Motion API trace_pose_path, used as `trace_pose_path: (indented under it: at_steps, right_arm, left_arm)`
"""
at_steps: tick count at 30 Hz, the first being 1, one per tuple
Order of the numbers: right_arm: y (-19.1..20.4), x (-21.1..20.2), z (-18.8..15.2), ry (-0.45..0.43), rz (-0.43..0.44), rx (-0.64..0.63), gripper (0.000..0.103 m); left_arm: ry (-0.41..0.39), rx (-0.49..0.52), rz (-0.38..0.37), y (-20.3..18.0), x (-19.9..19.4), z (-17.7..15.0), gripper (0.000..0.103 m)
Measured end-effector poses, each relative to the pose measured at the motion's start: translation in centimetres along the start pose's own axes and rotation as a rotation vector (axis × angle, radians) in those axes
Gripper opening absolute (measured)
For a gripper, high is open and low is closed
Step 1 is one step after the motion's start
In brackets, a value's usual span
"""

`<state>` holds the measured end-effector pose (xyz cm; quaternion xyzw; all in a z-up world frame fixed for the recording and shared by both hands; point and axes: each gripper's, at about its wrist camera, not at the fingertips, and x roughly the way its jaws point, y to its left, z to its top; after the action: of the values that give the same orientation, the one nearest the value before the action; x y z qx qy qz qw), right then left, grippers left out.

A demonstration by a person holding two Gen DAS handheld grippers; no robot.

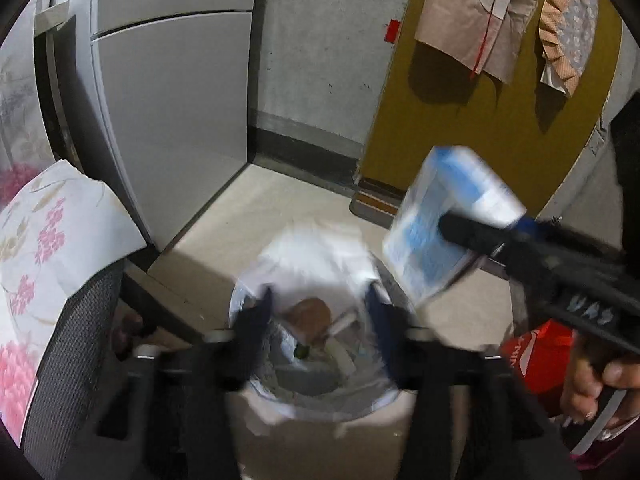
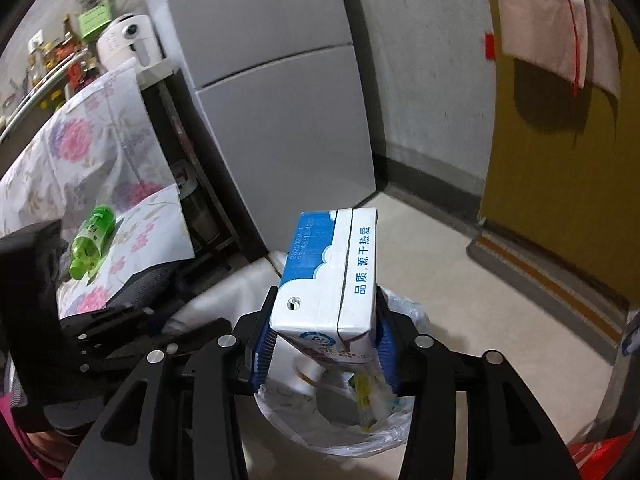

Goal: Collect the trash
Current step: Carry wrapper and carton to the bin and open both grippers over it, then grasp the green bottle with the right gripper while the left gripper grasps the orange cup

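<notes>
Where print can be read, on the white-and-blue rectangular milk carton (image 2: pixel 328 280): blue Chinese characters "品质, 源于热爱" down the white side panel, a faint date code starting "2025" on the blue band, a small round straw hole on the near face. Clamped between the blue-ribbed pads (image 2: pixel 264 348) of the right hand-held gripper (image 2: pixel 326 350), upright, directly above the white plastic-lined trash bin (image 2: pixel 360 440). Seen again in the left wrist view (image 1: pixel 444 232), tilted, up and right of the bin (image 1: pixel 312 280). Left hand-held gripper (image 1: pixel 320 312) spread wide, grasping nothing, blurred, over the bin's mouth; scraps inside too smeared to name. Green plastic bottle (image 2: pixel 90 242) lying on its side on the floral-clothed table (image 2: pixel 152 232), well apart from the carton.
</notes>
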<state>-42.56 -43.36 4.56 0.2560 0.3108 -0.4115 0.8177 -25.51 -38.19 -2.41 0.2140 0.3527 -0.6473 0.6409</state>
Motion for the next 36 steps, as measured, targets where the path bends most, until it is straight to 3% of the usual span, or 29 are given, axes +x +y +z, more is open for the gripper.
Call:
trace_pose_path:
  at_steps: [1,5,14,23,36]
  right_arm:
    - [-0.4,0.9,-0.2,0.025,-0.009,0.025,0.059]
    - [-0.8,1.9,-0.4,0.055,-0.017,0.051,0.059]
    - [2.1,-1.1,1.3,-0.049,-0.016,-0.024,0.059]
    - [9.7,-4.7,3.5,-0.174,0.064,-0.147,0.059]
    - [24.7,-1.9,2.0,-0.073,0.283,-0.418,0.067]
  left_arm:
    - [-0.003,-0.003,0.0,0.2,0.0,0.0,0.055]
    - [-0.01,-0.035,0.024,1.4,-0.4,-0.1,0.055]
    - [-0.107,-0.102,0.153,4.9,-6.0,-1.0,0.055]
    - [-0.181,-0.204,0.324,9.7,-14.9,-4.2,0.055]
    - [-0.263,-0.452,0.604,18.1,-26.5,-12.1,0.063]
